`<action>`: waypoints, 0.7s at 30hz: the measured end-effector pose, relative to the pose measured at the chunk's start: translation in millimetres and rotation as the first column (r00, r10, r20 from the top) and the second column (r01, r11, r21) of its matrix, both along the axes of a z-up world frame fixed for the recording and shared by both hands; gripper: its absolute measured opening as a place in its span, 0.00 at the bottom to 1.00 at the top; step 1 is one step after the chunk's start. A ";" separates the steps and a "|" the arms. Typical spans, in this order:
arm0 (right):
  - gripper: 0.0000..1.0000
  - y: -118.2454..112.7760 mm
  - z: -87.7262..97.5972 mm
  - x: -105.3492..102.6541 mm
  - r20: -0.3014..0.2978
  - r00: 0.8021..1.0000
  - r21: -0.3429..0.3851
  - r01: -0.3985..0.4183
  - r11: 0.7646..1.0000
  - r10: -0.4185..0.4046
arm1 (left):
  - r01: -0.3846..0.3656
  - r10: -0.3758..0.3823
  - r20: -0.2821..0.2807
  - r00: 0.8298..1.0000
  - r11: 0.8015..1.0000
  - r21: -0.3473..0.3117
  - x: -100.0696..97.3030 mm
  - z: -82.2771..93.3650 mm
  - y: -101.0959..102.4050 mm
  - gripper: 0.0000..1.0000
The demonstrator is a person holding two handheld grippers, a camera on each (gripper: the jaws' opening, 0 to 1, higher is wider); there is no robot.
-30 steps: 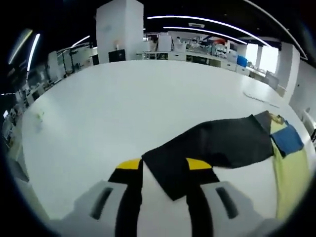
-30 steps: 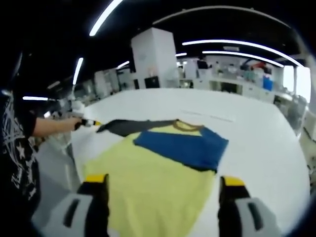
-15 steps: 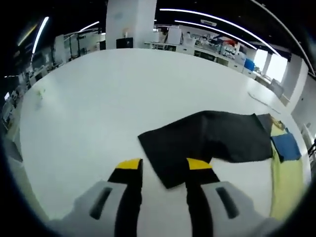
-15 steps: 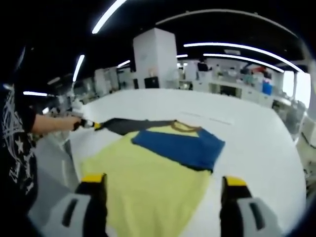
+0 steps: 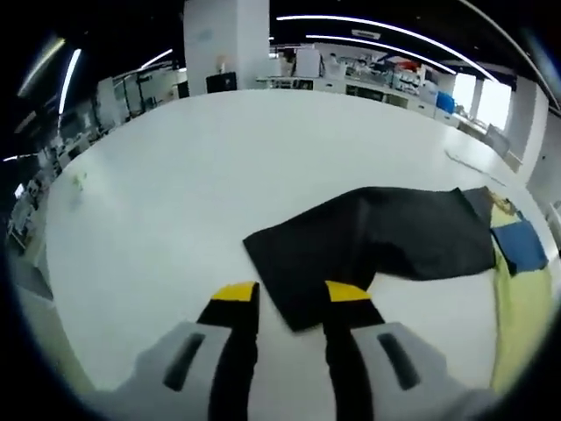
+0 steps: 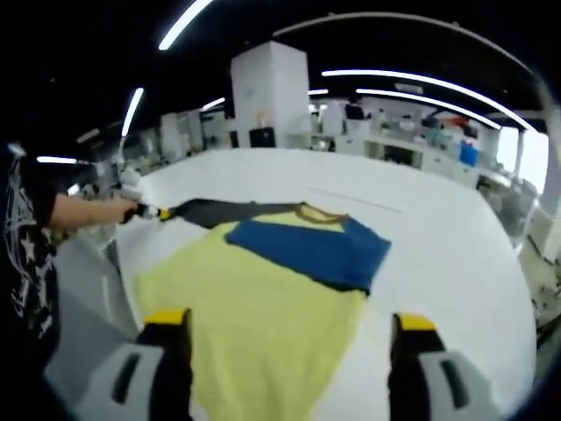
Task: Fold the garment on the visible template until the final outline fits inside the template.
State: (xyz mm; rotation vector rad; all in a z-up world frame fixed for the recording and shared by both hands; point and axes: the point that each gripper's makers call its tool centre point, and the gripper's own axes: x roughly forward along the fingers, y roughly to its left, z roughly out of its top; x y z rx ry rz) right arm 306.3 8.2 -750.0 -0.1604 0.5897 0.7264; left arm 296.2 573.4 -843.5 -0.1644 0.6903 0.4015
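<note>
The white bench [image 5: 175, 193] carries the garment [image 6: 254, 307], whose yellow body lies flat at the near edge in the right gripper view, with a blue sleeve [image 6: 307, 250] folded over it and a dark sleeve [image 5: 377, 250] stretched out toward the bench's side edge. The right tool [image 6: 287, 329] hangs wide open over the yellow cloth, gripping nothing. The left tool [image 5: 291, 298] has its yellow-tipped jaws narrowly apart on either side of the dark sleeve's end corner; I cannot tell whether they pinch it.
</note>
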 end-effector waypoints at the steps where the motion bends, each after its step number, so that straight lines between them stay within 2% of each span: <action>1: 0.93 -0.2 0.2 -0.1 0.001 1.000 -0.002 0.001 1.000 -0.001 | -0.004 0.004 0.001 1.000 1.000 -0.003 0.2 -0.2 0.5 0.25; 5: 0.93 -1.5 0.7 -1.6 0.007 1.000 -0.016 0.005 1.000 -0.005 | -0.022 0.022 -0.009 1.000 1.000 -0.007 -1.7 0.5 0.8 0.20; 7: 0.92 -3.1 0.2 -1.6 0.007 1.000 -0.019 0.009 1.000 -0.009 | -0.034 0.035 0.016 0.999 0.999 -0.028 -3.4 1.3 -0.2 0.06; 8: 0.92 -4.2 -0.5 -1.8 0.005 1.000 -0.023 0.012 1.000 -0.012 | -0.034 0.037 0.054 0.998 0.998 -0.060 -1.5 2.4 -2.4 0.01; 9: 0.91 -5.0 -1.2 -2.1 0.003 1.000 -0.026 0.015 1.000 -0.015 | -0.049 0.057 0.077 0.995 0.994 -0.101 0.7 2.6 -3.1 0.01; 13: 0.91 -6.5 -3.2 -4.0 0.001 1.000 -0.035 0.017 0.999 -0.017 | -0.042 0.048 0.070 0.996 0.996 -0.084 -0.2 3.7 1.5 0.01; 18: 0.90 -6.2 -1.6 -3.0 0.003 1.000 -0.021 0.025 0.999 -0.025 | -0.052 0.058 0.052 0.997 0.992 -0.111 0.5 4.1 2.7 0.00; 21: 0.91 -5.3 0.8 -2.5 0.010 1.000 -0.012 0.020 1.000 -0.020 | -0.083 0.104 0.098 0.990 0.977 -0.195 2.8 5.2 -1.3 0.00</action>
